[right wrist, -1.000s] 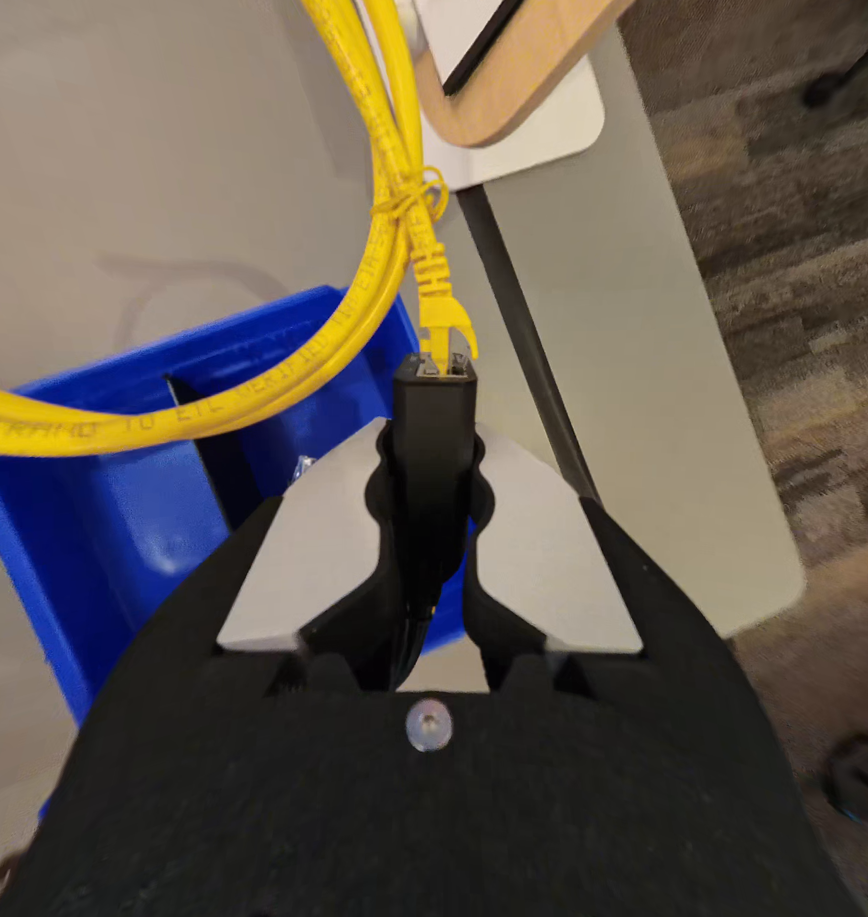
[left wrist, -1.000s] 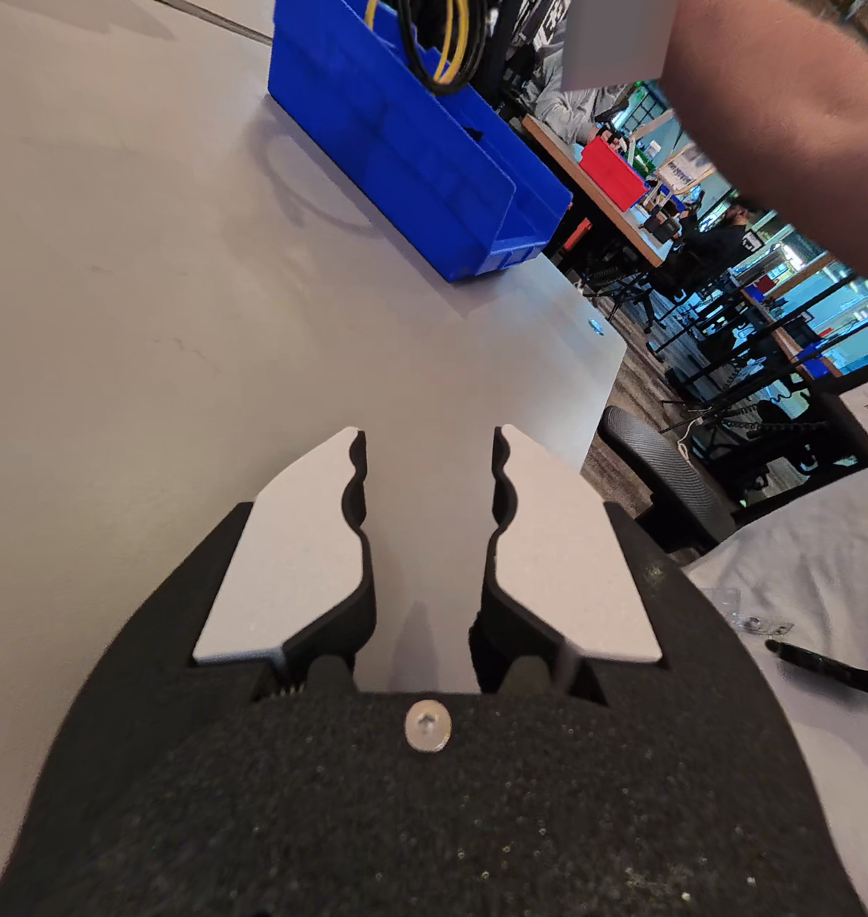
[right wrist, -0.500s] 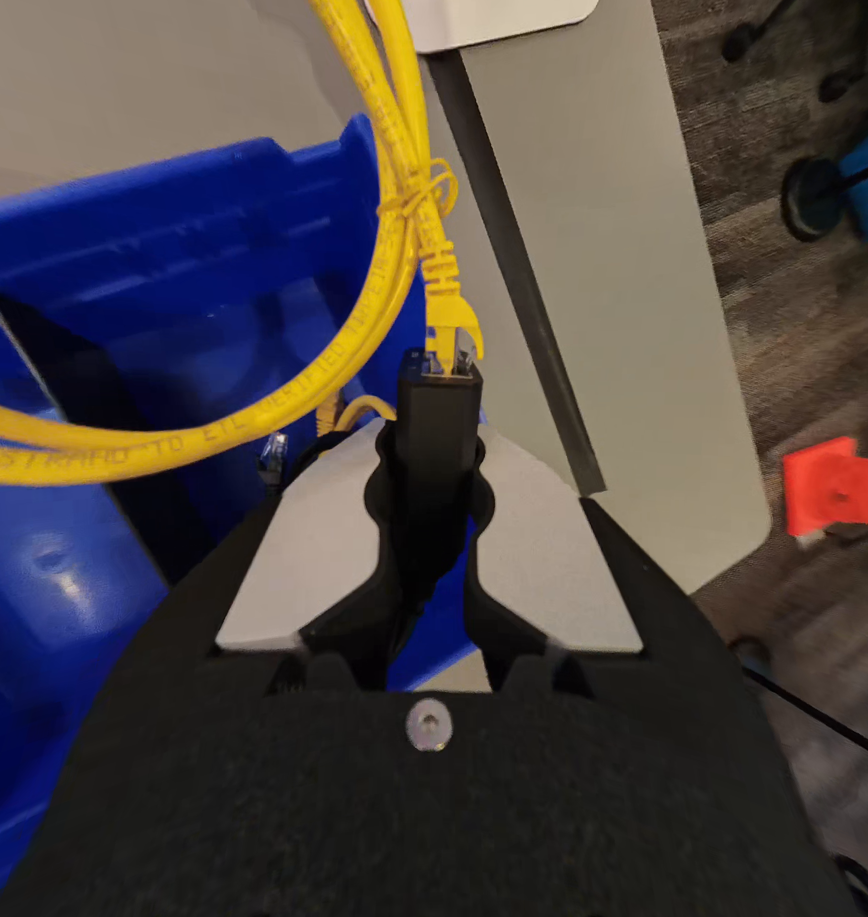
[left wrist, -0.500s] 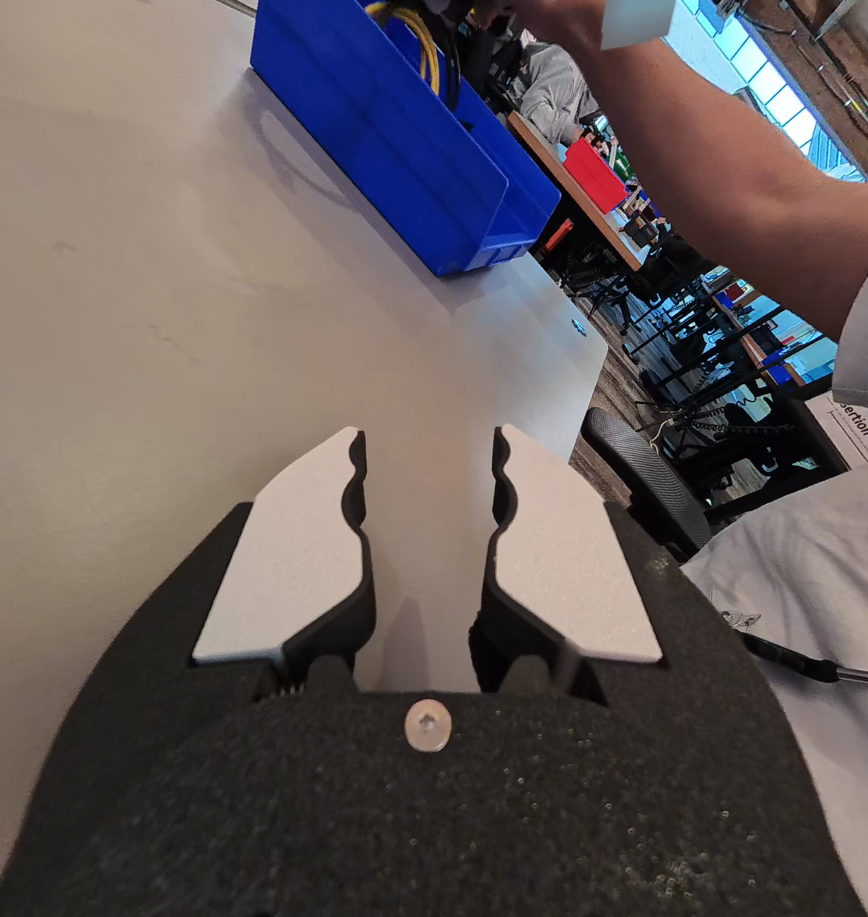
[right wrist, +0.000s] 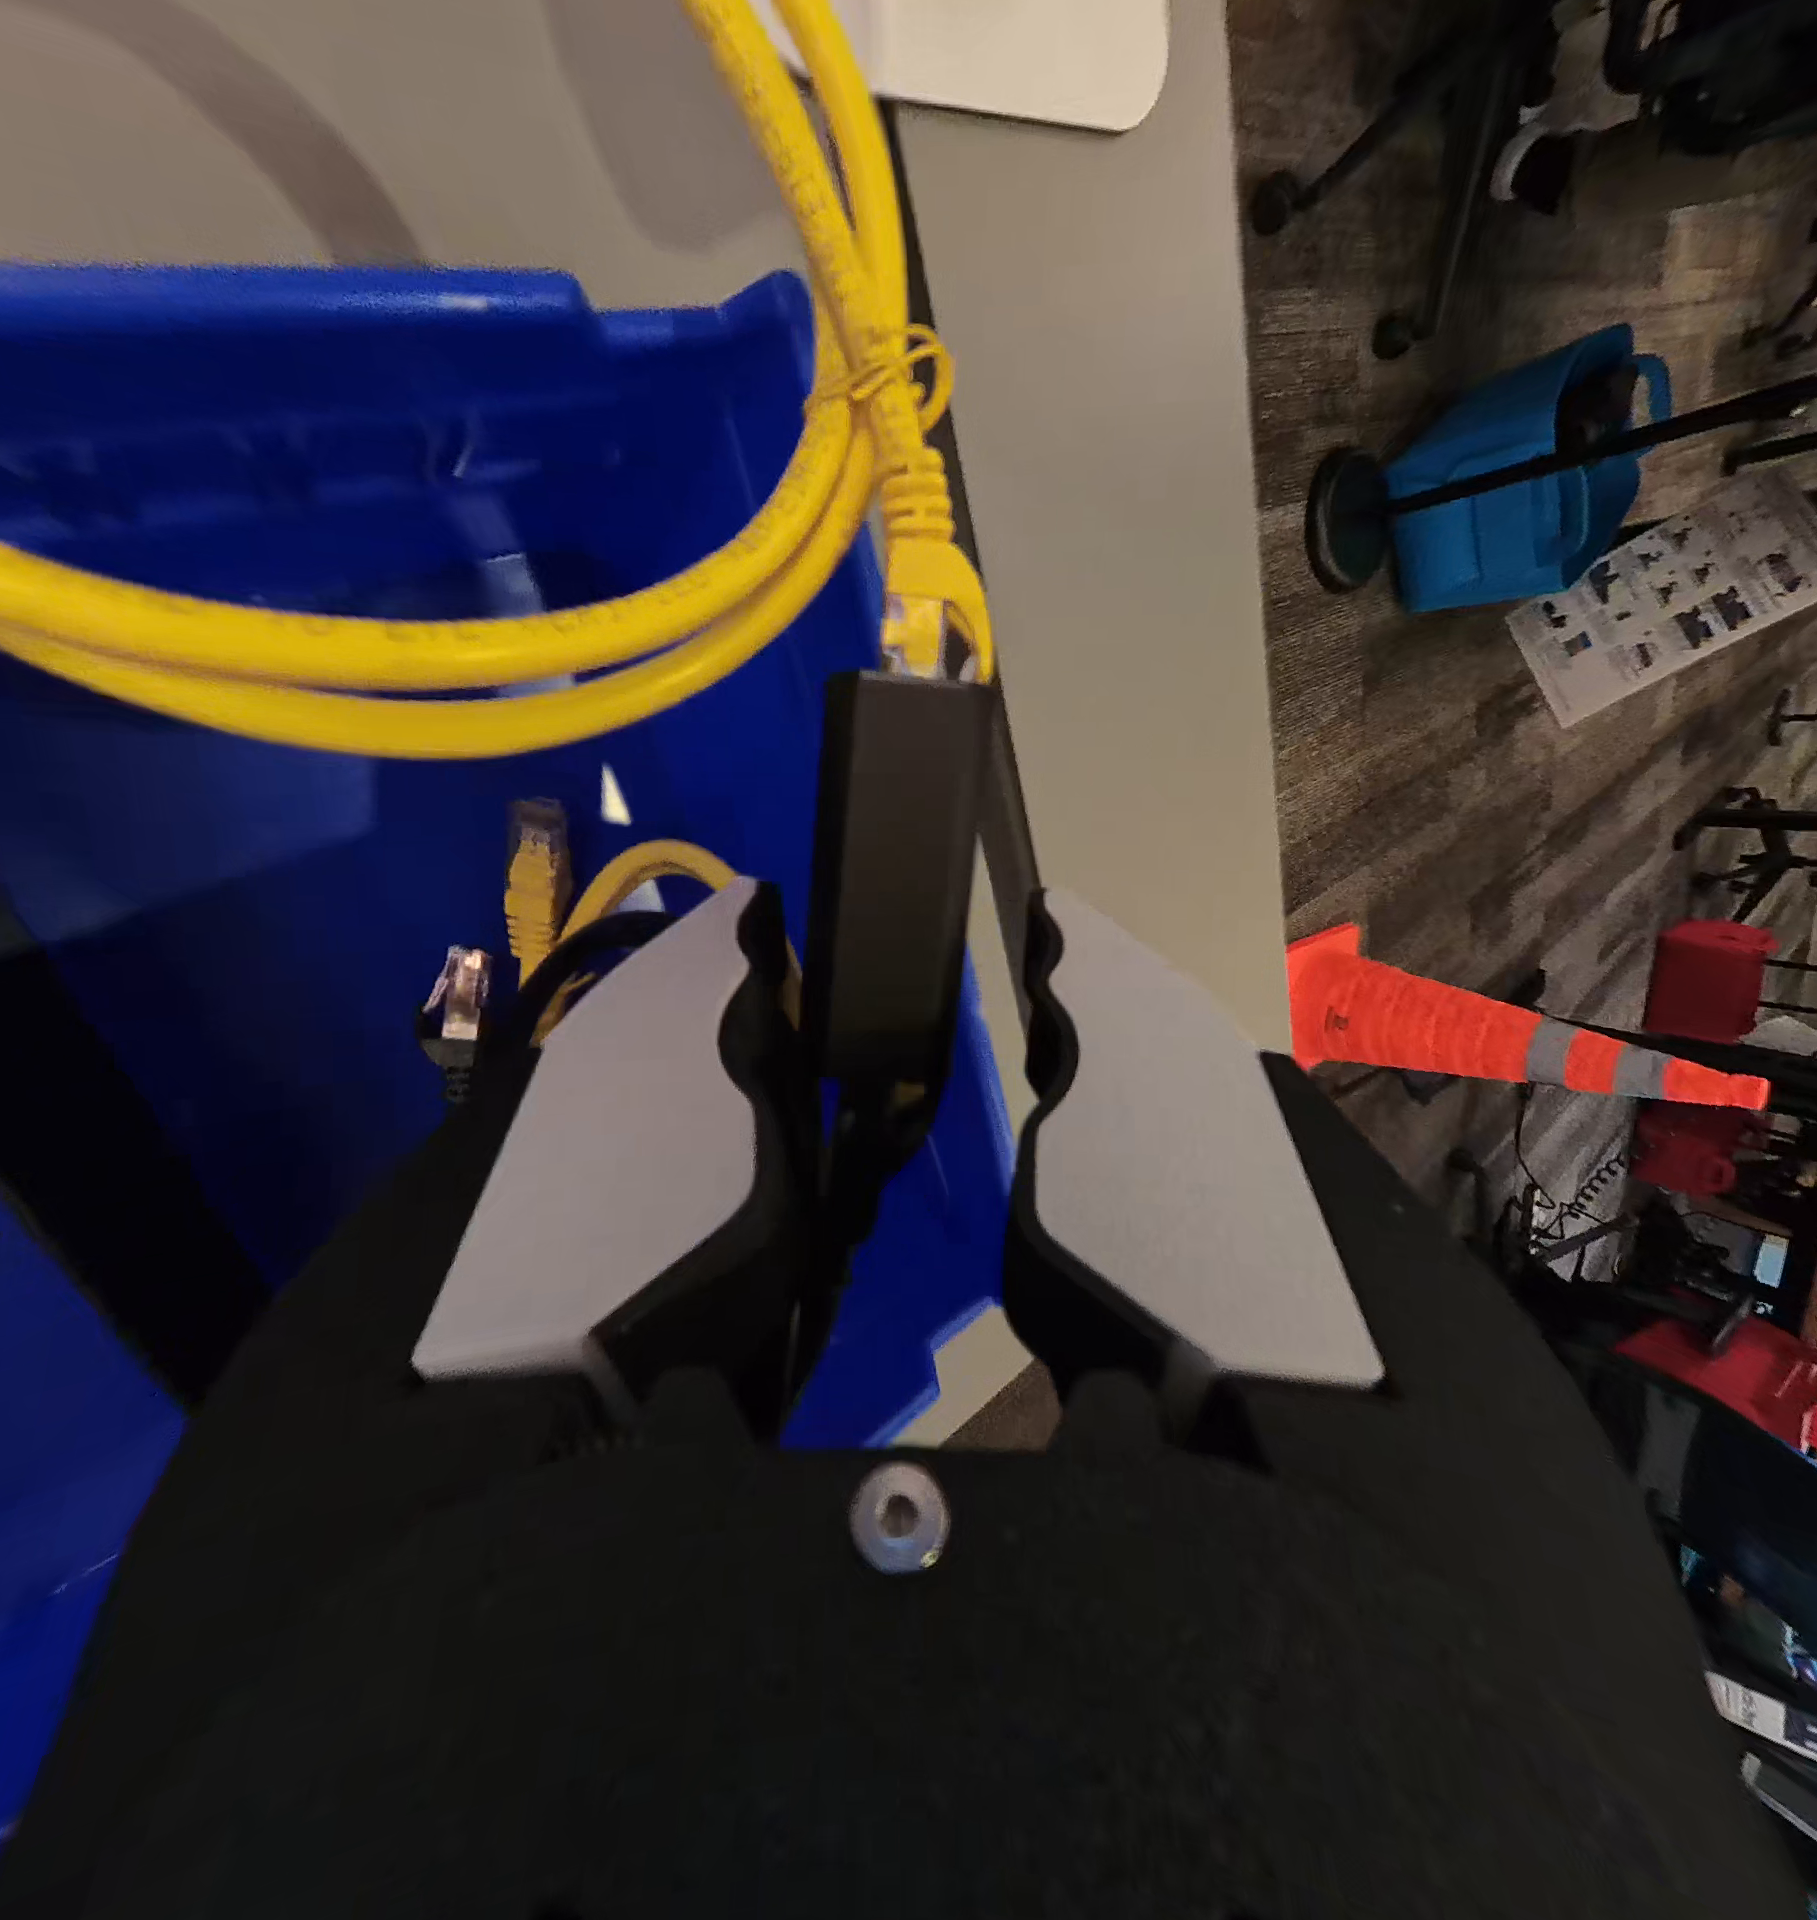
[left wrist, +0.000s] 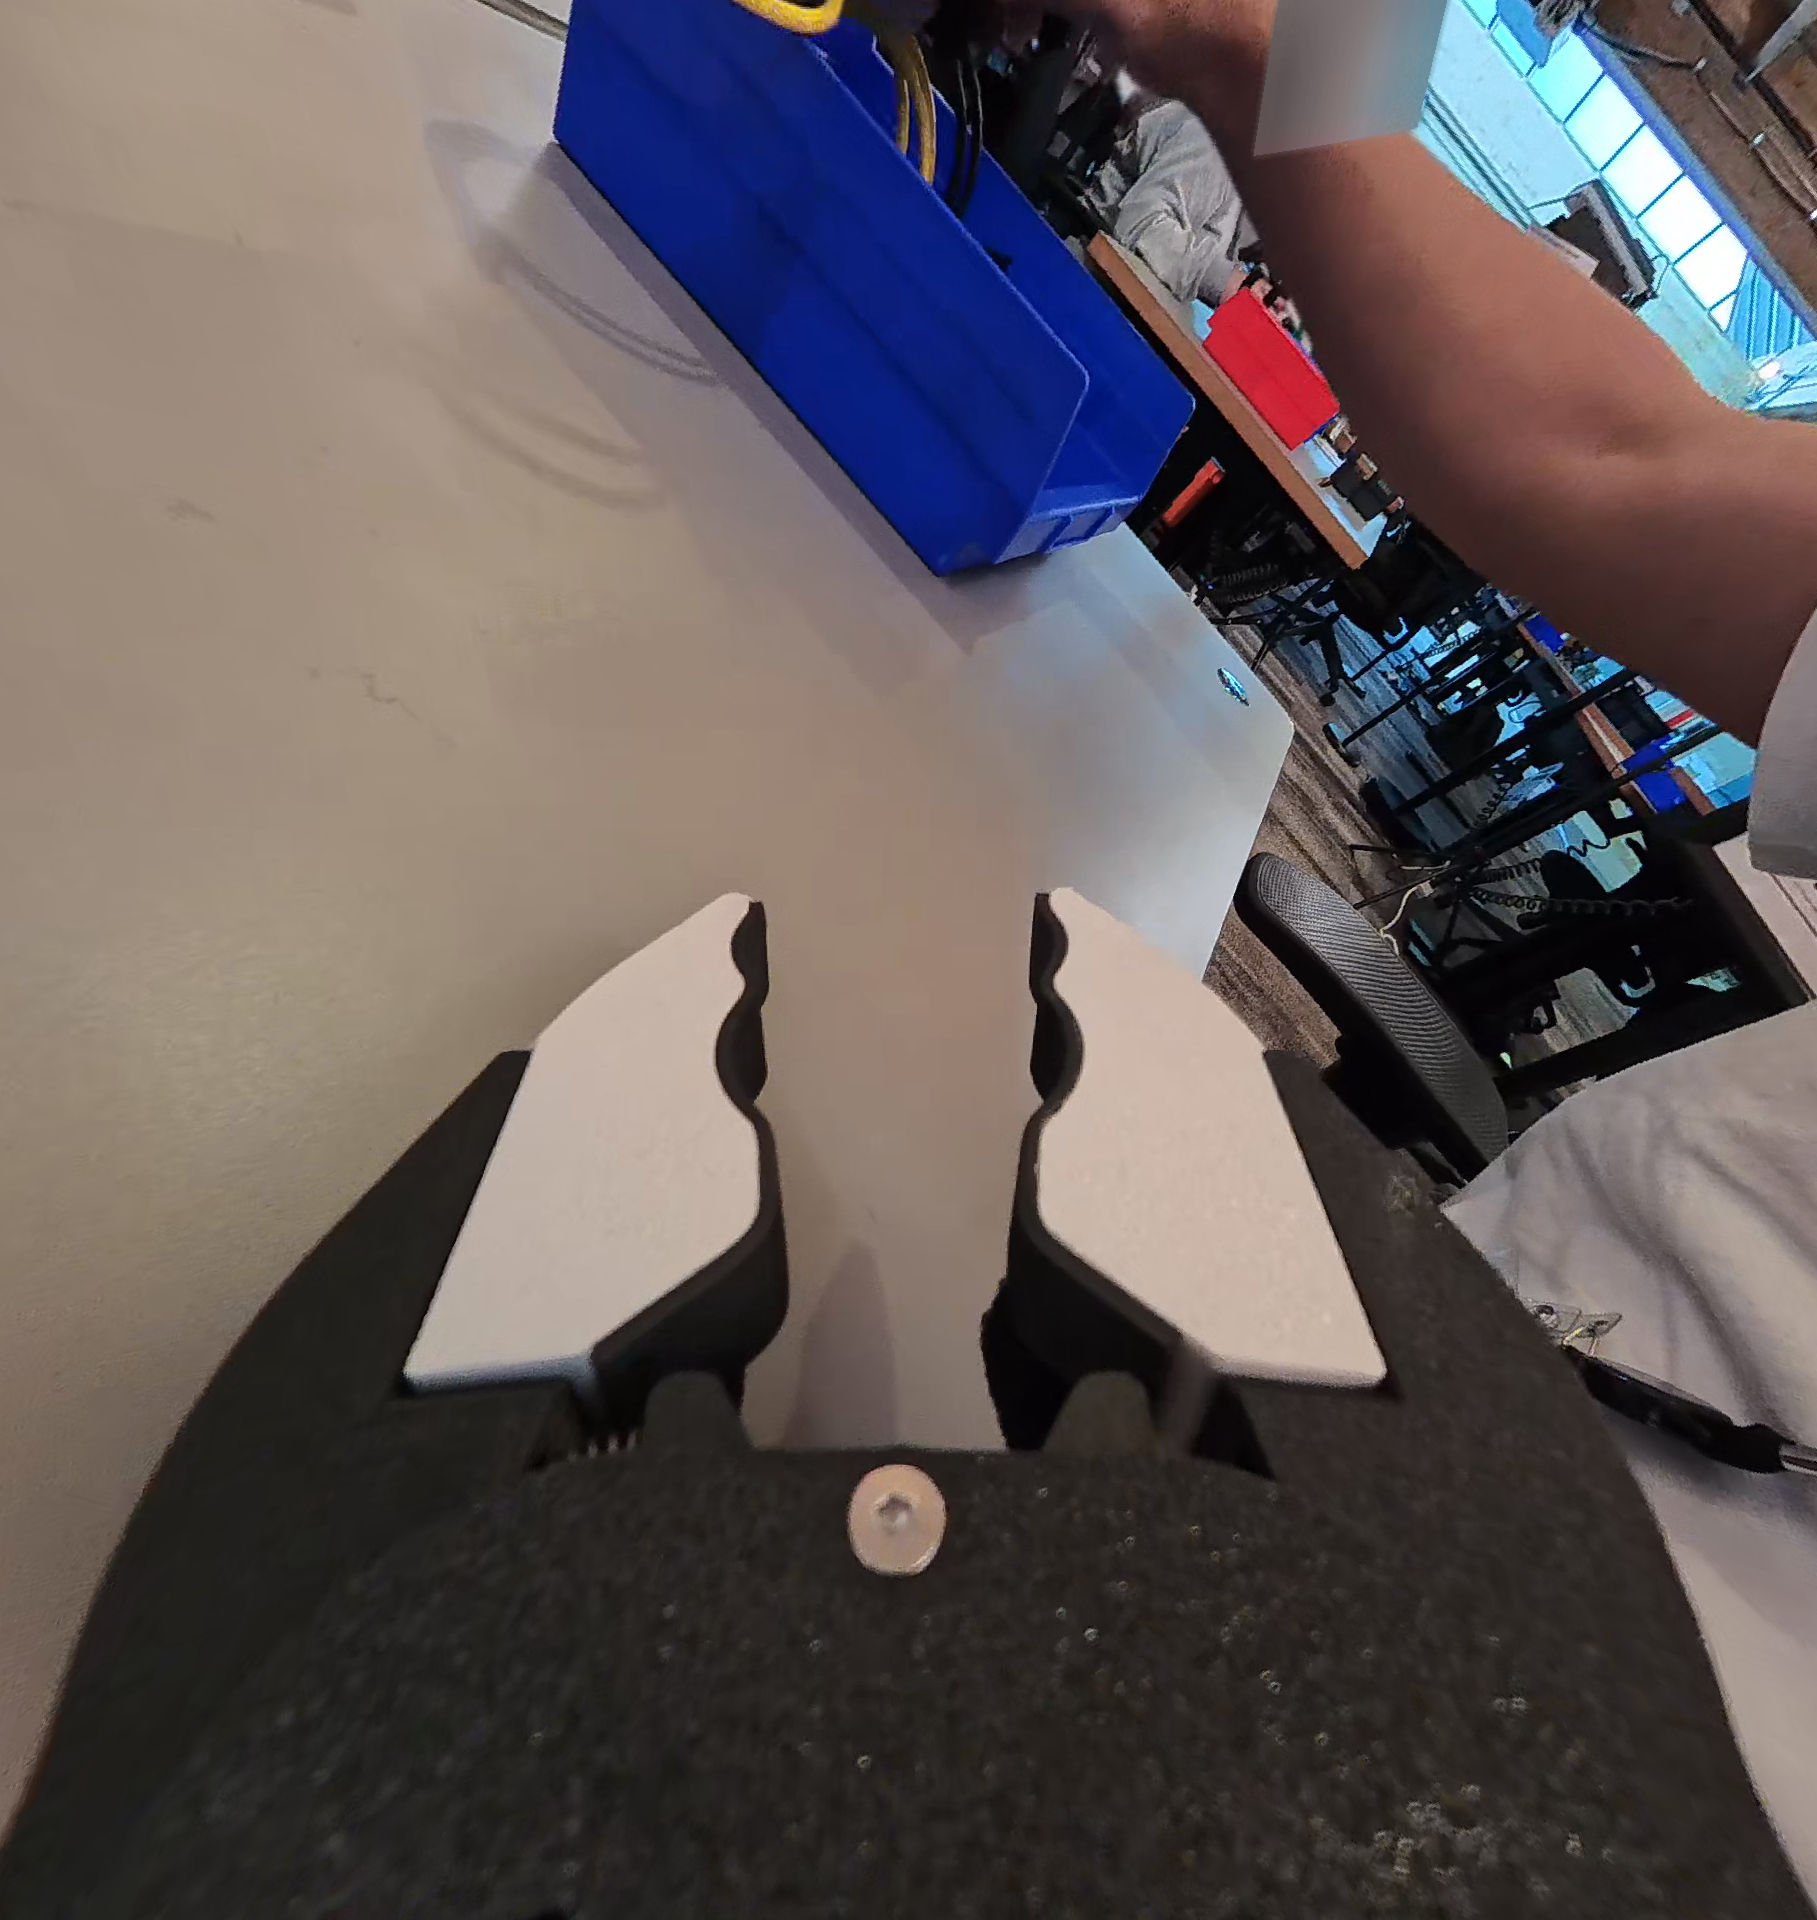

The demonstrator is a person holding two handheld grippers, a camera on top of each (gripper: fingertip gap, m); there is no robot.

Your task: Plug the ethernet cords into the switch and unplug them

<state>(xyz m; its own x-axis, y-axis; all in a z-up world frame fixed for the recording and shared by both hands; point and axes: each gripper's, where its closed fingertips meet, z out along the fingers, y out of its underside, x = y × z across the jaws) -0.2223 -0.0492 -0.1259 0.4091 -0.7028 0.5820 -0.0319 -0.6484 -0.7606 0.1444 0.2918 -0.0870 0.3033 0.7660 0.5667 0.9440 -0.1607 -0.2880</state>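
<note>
My right jaws (right wrist: 899, 935) are spread over the blue bin (right wrist: 260, 436). The black switch (right wrist: 899, 862) stands between them, apart from the right pad; on the left I cannot tell if it touches, so I hold nothing. One yellow ethernet cord (right wrist: 416, 665) seems plugged into the switch's far end, its loops draped over the bin. My left jaws (left wrist: 896, 935) are spread and empty above the desk (left wrist: 260, 623). To do this well I should let the switch settle into the bin, back straight out without snagging the cord, and keep the left clear
</note>
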